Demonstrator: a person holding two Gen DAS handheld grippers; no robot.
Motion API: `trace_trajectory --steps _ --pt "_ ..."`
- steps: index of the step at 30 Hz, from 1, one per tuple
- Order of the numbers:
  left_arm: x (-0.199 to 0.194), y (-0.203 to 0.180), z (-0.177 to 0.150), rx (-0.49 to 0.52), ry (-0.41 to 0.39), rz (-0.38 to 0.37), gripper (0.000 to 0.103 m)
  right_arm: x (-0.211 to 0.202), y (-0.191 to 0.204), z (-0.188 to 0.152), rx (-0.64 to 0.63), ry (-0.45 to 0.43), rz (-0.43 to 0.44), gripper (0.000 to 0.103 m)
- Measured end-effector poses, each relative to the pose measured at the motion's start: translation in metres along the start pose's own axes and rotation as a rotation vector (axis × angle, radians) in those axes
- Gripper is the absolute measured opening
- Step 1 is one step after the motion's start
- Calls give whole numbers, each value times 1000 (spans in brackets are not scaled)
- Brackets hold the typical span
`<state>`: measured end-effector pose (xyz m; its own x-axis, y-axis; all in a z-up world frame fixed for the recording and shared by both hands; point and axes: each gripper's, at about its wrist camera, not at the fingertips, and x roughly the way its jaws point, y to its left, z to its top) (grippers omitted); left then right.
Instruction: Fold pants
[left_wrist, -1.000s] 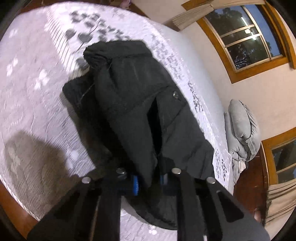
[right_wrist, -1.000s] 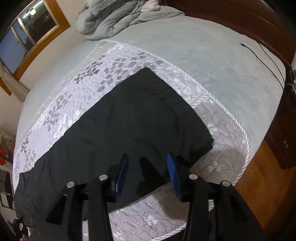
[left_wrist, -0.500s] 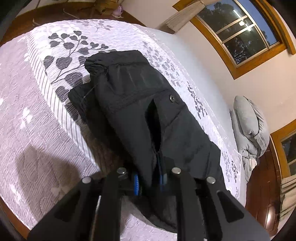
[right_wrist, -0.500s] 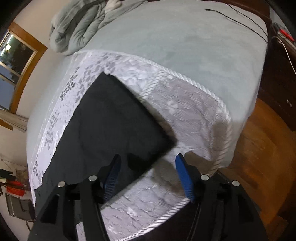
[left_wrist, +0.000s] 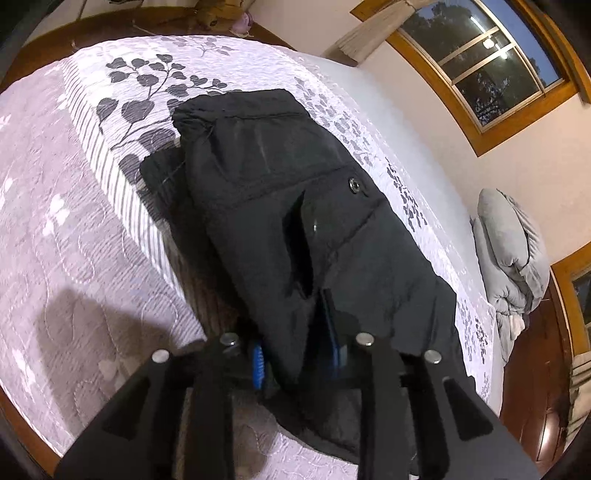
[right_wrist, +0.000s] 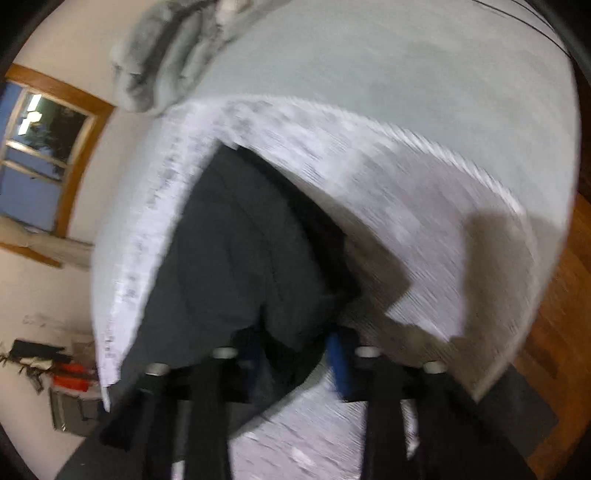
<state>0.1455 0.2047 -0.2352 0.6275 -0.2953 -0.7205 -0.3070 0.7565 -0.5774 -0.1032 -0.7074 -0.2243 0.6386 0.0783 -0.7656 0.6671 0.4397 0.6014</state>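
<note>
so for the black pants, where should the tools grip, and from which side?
Grip the near edge of the black pants, coming in low from the bed's near side. The cloth lies flat on the bed, so only an edge offers a pinchable lip. The left tool is already shut on the waist-end fabric below the button; the right tool straddles a corner at the other end, though blur hides whether it has closed.

my left wrist view sits low and close behind the left gripper (left_wrist: 295, 358), facing along the pants (left_wrist: 295, 206) across the bed (left_wrist: 74, 221) toward a far window (left_wrist: 491, 70). my right wrist view, blurred, looks from just behind the right gripper (right_wrist: 295, 362) over the pants (right_wrist: 240, 258). both views share the pants, bed, and grey duvet (left_wrist: 513, 251) (right_wrist: 173, 48).
</note>
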Motion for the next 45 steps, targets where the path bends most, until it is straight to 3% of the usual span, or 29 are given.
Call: trace_trajectory --steps 3,6,10,16,17,19,21,23,25,27,30,34,37,41,45 --pt "-2 -2 -8 -16 -10 -7 25 -8 37 26 -116 -57 20 16" --pt "-1 -10 -20 -1 -27 -3 25 -12 58 47 -155 -98 36 16" --pt "6 -12 -27 -12 -49 24 31 15 38 53 -78 -30 -69 16" --pt "5 -21 -25 46 -40 59 34 25 7 40 -34 -32 -33 20" --pt "4 -22 -24 51 -36 67 38 25 8 40 -40 -33 -35 21" --pt "1 -27 -24 67 -23 81 44 24 8 37 -59 -36 -49 42" --pt "-6 -33 -28 88 -22 96 57 23 7 34 -58 -37 -43 52" --pt "-16 -43 -34 130 -23 129 80 17 2 31 -46 -44 -37 55" --pt "-27 -55 -39 184 -47 157 90 17 -3 29 -32 -43 -24 59" --pt "-40 -70 -45 262 -79 200 92 20 -4 30 -22 -36 -14 59" --pt "-45 -86 -51 344 -74 213 97 26 -1 32 -5 -47 33 58" --pt "-35 -104 -55 421 -43 219 98 38 2 36 51 -39 17 30" --pt "-20 -104 -60 428 -4 230 98 32 5 37 85 -61 40 19" --pt "-7 -99 -67 432 27 254 98 13 26 36 56 -114 46 15" --pt "-3 -96 -73 463 31 271 98 -11 75 29 -90 -195 19 14"
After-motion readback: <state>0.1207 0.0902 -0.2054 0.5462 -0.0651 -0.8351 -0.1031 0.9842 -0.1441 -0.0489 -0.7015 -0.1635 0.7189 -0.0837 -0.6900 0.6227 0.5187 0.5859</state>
